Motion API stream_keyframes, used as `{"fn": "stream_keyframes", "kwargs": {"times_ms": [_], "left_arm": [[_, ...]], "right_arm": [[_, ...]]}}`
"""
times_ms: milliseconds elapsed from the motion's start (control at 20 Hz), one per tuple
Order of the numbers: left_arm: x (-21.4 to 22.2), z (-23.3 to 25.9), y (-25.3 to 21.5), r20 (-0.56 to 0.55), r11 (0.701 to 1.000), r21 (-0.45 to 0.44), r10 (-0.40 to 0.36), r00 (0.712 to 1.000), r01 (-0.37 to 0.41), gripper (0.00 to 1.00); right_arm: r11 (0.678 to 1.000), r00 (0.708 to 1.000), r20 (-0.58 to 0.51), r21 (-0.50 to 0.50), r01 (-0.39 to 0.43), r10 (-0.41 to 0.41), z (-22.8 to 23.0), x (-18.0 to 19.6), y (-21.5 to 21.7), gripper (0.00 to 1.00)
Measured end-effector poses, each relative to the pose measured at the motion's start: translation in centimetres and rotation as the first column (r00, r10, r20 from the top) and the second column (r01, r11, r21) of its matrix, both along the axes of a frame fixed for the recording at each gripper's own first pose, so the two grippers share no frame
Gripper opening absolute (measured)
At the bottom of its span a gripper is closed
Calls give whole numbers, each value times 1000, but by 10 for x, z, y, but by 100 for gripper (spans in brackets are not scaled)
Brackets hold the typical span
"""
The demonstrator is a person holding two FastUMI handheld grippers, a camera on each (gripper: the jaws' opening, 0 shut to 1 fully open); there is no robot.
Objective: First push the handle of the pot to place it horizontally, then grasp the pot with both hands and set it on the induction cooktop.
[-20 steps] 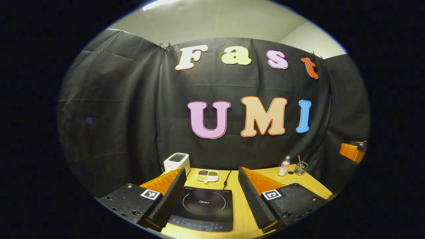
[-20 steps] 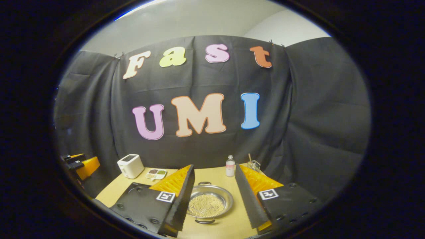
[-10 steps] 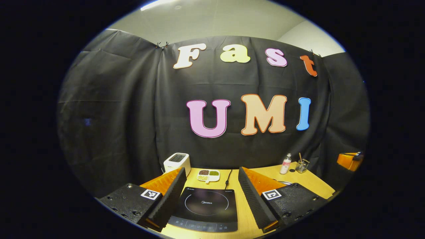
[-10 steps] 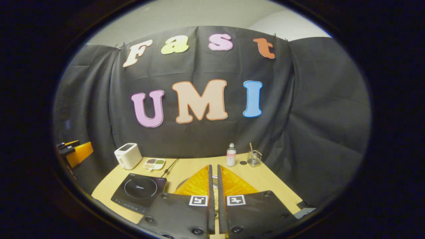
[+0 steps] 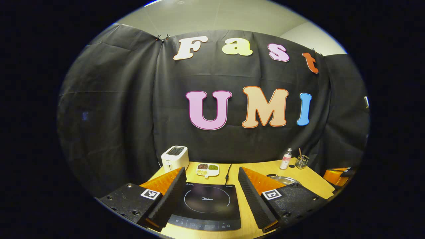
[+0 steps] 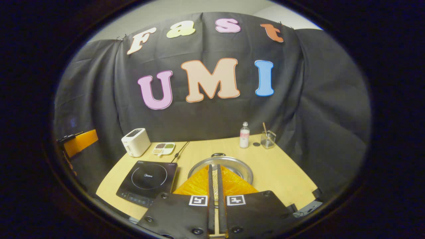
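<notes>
**Pot on the tabletop, right fingers drawn together over it**

In the left gripper view, the left gripper [image 5: 212, 194] is held with its fingers wide apart, nothing between them, and the induction cooktop [image 5: 207, 205] is seen on the tabletop [image 5: 312, 177] in the gap. Part of the pot [image 5: 284, 179] is seen past the right-hand finger, and the other gripper [image 5: 338, 174] is glimpsed at the right edge of the view.

In the right gripper view, the right gripper [image 6: 214, 172] is held above the near side of the pot [image 6: 240, 167], its fingers brought nearly together with only a thin slit left; whether anything is pinched cannot be told. The pot is set near the middle of the tabletop [image 6: 285, 172], just beside the induction cooktop [image 6: 147, 182], which lies toward the left edge. One dark handle [image 6: 218, 154] is seen at the pot's far rim. Small pale grains are glimpsed inside the pot through the slit.

Along the far edge a white toaster [image 6: 135, 142], a divided dish [image 6: 163, 148], a small bottle [image 6: 244, 135] and a glass [image 6: 268, 139] with a stick in it are lined up. A dark cable [image 6: 181, 151] is run from the cooktop toward the far edge.
</notes>
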State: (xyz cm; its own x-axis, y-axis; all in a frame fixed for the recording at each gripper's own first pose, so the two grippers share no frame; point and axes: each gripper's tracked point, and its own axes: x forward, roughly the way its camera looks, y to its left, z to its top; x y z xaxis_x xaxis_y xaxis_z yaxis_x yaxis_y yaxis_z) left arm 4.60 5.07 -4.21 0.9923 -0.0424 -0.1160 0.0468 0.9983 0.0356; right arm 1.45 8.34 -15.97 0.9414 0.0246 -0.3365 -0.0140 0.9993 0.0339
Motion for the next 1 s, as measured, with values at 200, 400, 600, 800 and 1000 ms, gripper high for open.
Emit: {"fn": "stream_keyframes", "kwargs": {"times_ms": [200,400,600,800,1000], "left_arm": [[5,1,12,2,1000,21,18,1000,-18,92],[8,-3,20,-8,999,25,34,999,-34,93],[10,-9,25,-22,998,25,51,998,-50,92],[12,-14,29,-37,996,37,77,996,-76,92],[13,-24,33,-66,995,42,96,993,-93,96]], "right_arm": [[1000,995,-100,-1,-23,22,-37,4,12,7],[997,973,-220,18,-68,71,-79,3,27,7],[993,940,-319,43,-112,120,-114,2,39,0],[988,900,-409,85,-127,151,-151,5,47,2],[987,867,-472,92,-130,159,-174,12,43,3]]}}
